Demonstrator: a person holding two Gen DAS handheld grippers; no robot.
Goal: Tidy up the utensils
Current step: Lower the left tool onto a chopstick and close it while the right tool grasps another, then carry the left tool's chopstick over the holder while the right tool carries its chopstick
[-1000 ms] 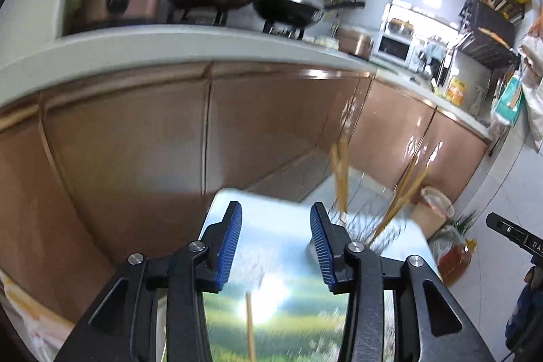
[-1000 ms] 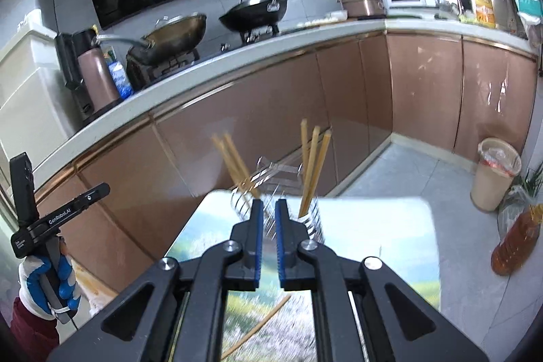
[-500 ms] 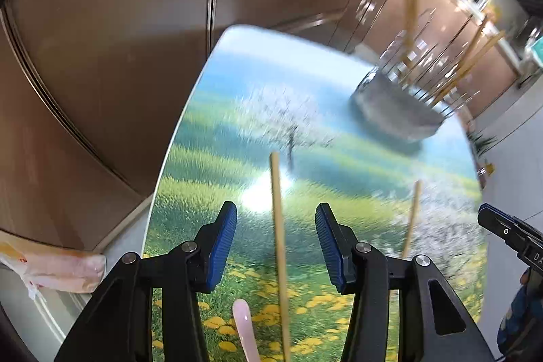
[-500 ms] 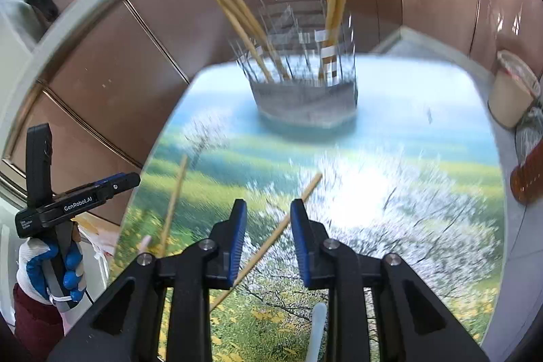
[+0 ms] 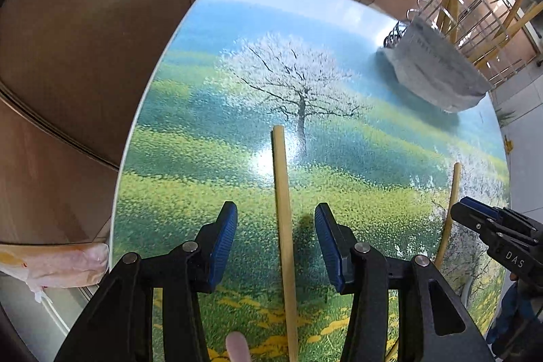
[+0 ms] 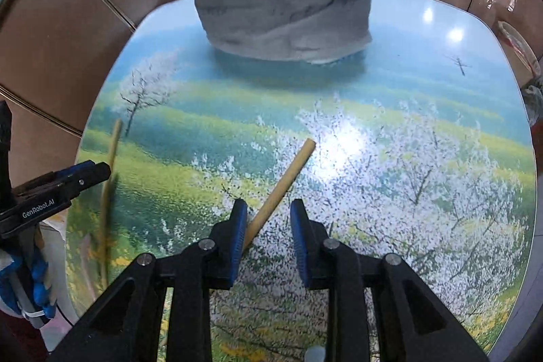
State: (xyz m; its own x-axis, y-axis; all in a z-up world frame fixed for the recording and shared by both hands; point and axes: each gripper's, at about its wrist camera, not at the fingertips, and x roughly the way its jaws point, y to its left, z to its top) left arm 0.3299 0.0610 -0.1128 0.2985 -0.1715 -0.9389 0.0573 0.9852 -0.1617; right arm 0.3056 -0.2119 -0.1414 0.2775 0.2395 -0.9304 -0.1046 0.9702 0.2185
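1. A pale bamboo chopstick [image 5: 283, 226] lies flat on the landscape-printed tabletop [image 5: 203, 111], well short of the wire utensil rack [image 5: 441, 70].
2. The left gripper [image 5: 275, 241] straddles it, fingers [image 5: 222, 243] clearly apart and not touching it.
3. A second bamboo chopstick [image 6: 281, 192] lies aslant nearer the rack.
4. The right gripper [image 6: 266, 234] hovers there, narrowly parted, the stick just beside its left finger.

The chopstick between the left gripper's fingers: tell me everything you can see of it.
The chopstick is a plain pale-yellow stick, wood or bamboo by its look, straight, with a blunt cut far end. It lies flat on the printed table, running away from the camera, between the blue fingers of the left gripper, with a gap on each side. Its near end runs out of frame. Nothing touches it but the table.
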